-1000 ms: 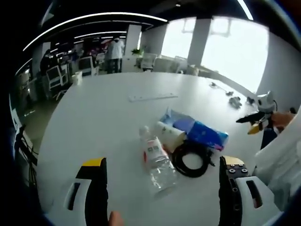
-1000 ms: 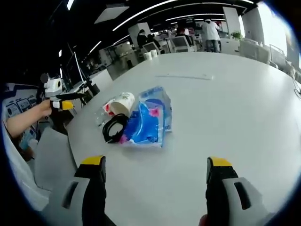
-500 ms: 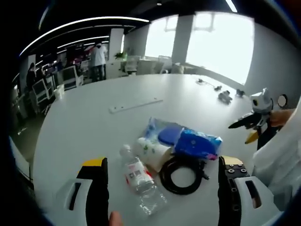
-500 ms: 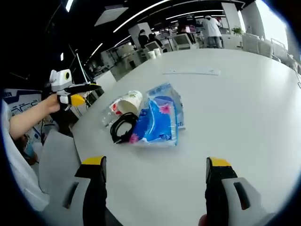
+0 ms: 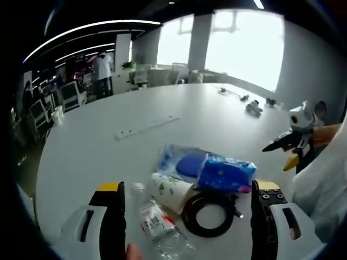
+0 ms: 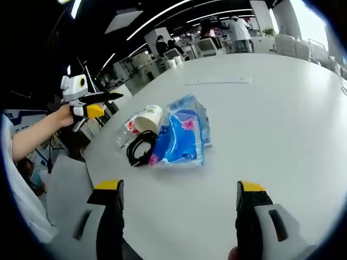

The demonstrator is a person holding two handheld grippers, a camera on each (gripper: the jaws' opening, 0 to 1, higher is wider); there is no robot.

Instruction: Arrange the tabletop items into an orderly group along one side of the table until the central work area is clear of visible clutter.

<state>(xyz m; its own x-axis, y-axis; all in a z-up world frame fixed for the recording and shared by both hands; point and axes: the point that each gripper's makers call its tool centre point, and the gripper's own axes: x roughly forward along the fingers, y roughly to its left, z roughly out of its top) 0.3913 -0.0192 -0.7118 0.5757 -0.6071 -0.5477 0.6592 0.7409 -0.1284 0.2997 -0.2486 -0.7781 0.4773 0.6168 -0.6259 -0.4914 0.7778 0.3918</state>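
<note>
Bottles: one clear plastic bottle (image 5: 157,227), lying on its side.
Cups: one paper cup (image 5: 171,190), lying on its side.
Cables: one black coiled cable (image 5: 209,214).
Blue packs: two, a darker pack (image 5: 226,172) resting on a paler pack (image 5: 179,161).
Strips: one long white strip (image 5: 146,126) farther out on the surface (image 5: 206,119).
Small items at the far edge: a few dark things (image 5: 252,105), too small to count surely.
Grippers: two, the left gripper (image 5: 184,208) and the right gripper (image 6: 173,203), each with two jaws set apart.
People: at least one standing figure (image 5: 101,67) in the background; others too blurred to count.
</note>
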